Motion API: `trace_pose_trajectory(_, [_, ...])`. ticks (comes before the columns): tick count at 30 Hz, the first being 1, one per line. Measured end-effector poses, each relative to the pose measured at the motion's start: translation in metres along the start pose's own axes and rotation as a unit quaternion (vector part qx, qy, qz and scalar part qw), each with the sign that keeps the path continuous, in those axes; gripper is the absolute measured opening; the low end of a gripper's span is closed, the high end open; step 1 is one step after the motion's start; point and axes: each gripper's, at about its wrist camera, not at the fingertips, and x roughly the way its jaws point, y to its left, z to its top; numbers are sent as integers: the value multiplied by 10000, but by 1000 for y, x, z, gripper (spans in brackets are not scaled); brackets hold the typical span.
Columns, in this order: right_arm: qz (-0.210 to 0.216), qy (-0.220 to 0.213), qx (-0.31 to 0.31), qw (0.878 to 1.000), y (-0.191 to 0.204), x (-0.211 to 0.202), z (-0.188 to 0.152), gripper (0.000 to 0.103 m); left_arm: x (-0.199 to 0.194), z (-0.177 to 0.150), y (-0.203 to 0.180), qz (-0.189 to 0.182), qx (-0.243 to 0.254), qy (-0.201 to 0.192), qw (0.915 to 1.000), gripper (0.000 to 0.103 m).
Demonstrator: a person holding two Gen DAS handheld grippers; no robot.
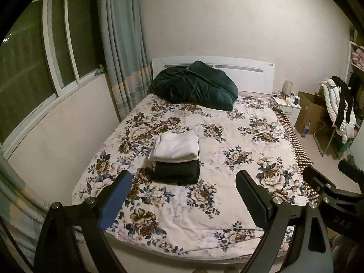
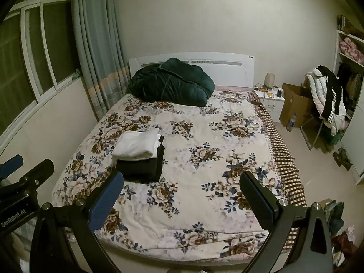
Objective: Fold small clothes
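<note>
the left gripper (image 1: 184, 195) is nearest, its two fingers spread wide apart with nothing between them, hanging above the foot of the bed (image 1: 238, 207). one finger carries a blue pad, the other a black one. the right gripper (image 2: 182, 195) is the same: fingers wide apart, holding nothing, touching nothing, over the near edge of the floral bedspread. each gripper shows at the edge of the other's view, cut off by the frame, so only part of its body can be seen there.

past the fingertips, on the left half of the bed, sits the stack of folded clothes: a white folded garment (image 1: 175, 146) lies on top of a black folded garment (image 1: 176, 171). what kind of garments they are cannot be made out, and the lower layers are mostly hidden by the white one.

further back, a dark green quilt (image 1: 193, 88) is bunched against the white headboard (image 1: 245, 74), hiding part of it. to the right stand a small nightstand (image 1: 287, 108) with items too small to tell, a cardboard box (image 1: 309, 111) and a chair heaped with clothing (image 1: 339, 107). a curtain (image 1: 122, 45) hangs by the window (image 1: 38, 52) on the left.
</note>
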Motion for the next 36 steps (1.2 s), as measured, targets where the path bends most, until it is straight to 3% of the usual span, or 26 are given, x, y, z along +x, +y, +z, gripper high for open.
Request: trace_pose_trajectory(36, [63, 32, 2, 10000, 1, -3, 2, 103, -11, 1, 2, 31, -38, -14, 10000, 93])
